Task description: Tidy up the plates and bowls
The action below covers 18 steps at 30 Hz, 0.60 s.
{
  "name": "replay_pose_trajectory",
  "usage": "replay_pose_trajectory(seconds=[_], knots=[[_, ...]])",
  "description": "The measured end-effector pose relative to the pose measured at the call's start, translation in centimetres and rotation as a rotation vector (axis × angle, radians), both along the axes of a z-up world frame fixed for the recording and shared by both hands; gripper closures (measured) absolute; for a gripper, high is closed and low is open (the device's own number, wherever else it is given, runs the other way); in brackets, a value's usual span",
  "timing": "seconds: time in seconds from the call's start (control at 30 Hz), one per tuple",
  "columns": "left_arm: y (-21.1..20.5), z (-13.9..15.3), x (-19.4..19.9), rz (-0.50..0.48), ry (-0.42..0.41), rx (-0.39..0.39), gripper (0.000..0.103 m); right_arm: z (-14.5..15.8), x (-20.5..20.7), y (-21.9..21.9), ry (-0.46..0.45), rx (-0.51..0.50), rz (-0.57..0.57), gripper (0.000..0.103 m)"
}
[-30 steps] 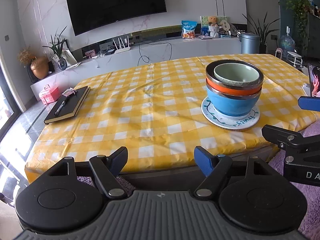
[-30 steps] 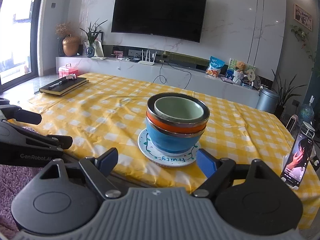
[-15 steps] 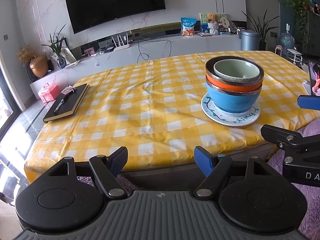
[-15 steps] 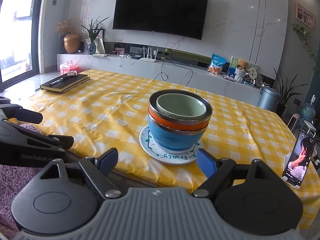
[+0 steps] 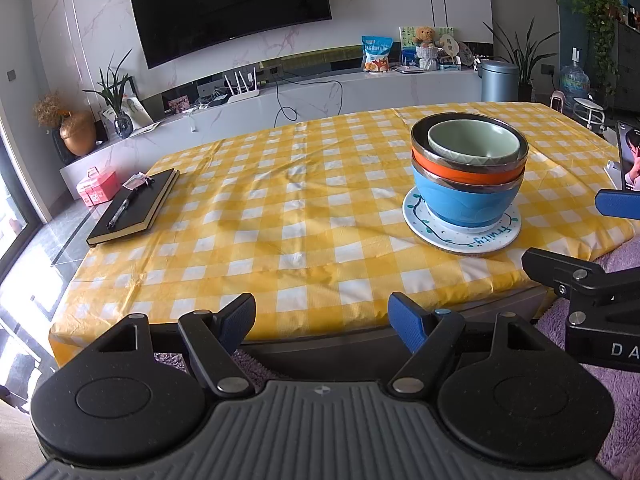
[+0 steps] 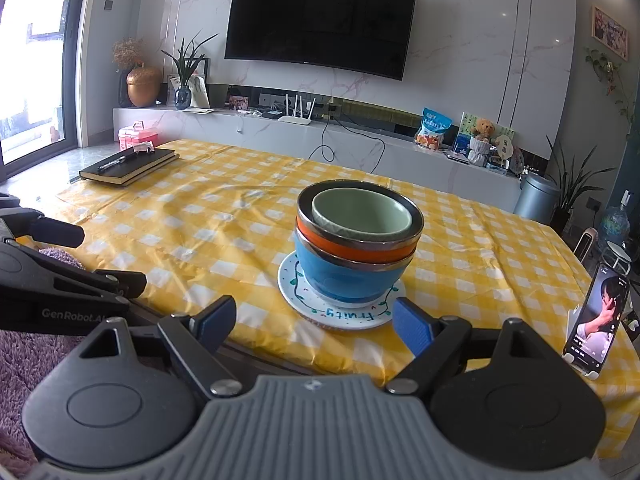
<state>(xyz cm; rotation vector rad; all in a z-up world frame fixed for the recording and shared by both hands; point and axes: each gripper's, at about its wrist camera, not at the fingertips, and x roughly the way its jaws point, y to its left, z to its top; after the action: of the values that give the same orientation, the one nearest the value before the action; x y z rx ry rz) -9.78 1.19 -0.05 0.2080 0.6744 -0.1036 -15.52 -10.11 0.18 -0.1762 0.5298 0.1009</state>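
A stack of bowls stands on a white plate [image 5: 476, 238] with green vine print on the yellow checked table: a blue bowl [image 5: 466, 202] at the bottom, an orange bowl [image 5: 460, 170] in it, a pale green bowl [image 5: 474, 146] on top. The same plate [image 6: 340, 314], blue bowl [image 6: 344, 276], orange bowl [image 6: 360, 248] and green bowl [image 6: 360, 214] show in the right wrist view. My left gripper [image 5: 322, 318] is open and empty at the table's near edge, left of the stack. My right gripper [image 6: 314, 322] is open and empty just in front of the plate.
A black notebook [image 5: 136, 208] with a pen lies at the table's left end. A phone on a stand [image 6: 596, 324] stands at the right edge. The yellow checked tablecloth [image 5: 280, 208] covers the table. A TV console lies beyond. A purple rug is below the grippers.
Both grippers have drifted slightly, so the stack sits a little lower and closer in the views. Both grippers stay open and empty. The bowls have not moved.
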Motion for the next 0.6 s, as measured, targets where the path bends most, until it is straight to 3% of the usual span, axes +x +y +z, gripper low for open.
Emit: replay_pose_trajectory(seconds=[0.6], knots=[[0.0,0.02,-0.04,0.0,0.0,0.001,0.014,0.1,-0.04,-0.01,-0.002,-0.003,0.0,0.019]])
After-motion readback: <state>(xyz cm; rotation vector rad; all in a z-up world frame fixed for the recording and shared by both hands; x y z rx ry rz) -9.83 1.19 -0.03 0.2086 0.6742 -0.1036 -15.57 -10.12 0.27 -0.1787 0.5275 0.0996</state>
